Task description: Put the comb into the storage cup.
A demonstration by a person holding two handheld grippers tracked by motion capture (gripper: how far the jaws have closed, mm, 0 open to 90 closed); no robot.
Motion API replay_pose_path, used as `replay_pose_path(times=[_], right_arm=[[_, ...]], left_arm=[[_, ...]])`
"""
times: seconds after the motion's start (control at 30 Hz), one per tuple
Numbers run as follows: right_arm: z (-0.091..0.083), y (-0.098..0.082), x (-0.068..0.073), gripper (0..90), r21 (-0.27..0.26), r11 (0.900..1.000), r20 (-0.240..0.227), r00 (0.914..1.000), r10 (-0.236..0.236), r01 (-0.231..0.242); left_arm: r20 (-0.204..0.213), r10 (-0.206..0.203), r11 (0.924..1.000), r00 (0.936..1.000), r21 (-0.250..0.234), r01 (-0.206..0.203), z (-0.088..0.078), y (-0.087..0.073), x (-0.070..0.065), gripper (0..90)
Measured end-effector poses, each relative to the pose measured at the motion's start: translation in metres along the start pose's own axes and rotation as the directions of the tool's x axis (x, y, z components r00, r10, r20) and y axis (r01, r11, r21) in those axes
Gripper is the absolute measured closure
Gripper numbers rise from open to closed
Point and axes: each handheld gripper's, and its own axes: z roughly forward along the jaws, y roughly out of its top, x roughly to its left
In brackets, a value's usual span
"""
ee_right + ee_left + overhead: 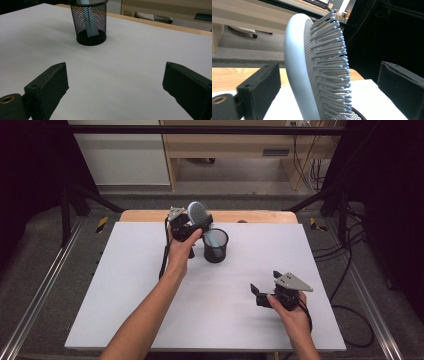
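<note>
A grey hairbrush (199, 213) is standing handle-down in the black mesh cup (215, 246) at the table's (125, 285) far middle, between the left gripper's (192, 223) spread jaws, while the right gripper (264, 292) is hovering open nearby.

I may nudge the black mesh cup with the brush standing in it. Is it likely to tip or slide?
Probably tips fairly easily: the hairbrush stands handle-down in the mesh cup, its wide head well above the rim. The cup's open mesh wall suggests it is light, so on the smooth white table cover a low push may slide it instead.
</note>
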Motion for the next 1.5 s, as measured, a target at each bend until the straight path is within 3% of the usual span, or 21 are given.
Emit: replay_pose_path(times=[1.03, 1.5], right_arm=[[0.0, 0.0, 0.0, 6.3, 0.002, 1.0, -0.001, 1.0, -0.001, 0.001], [0.001, 0.0, 0.002, 6.3, 0.003, 1.0, -0.002, 1.0, -0.003, 0.003]], left_arm=[[0.005, 0.007, 0.9999, 1.0, -0.013, -0.007, -0.003, 0.001, 0.0, 2.4], [0.0, 0.014, 0.9996, 0.9999, -0.026, -0.014, -0.015, -0.002, 0.002, 2.7]])
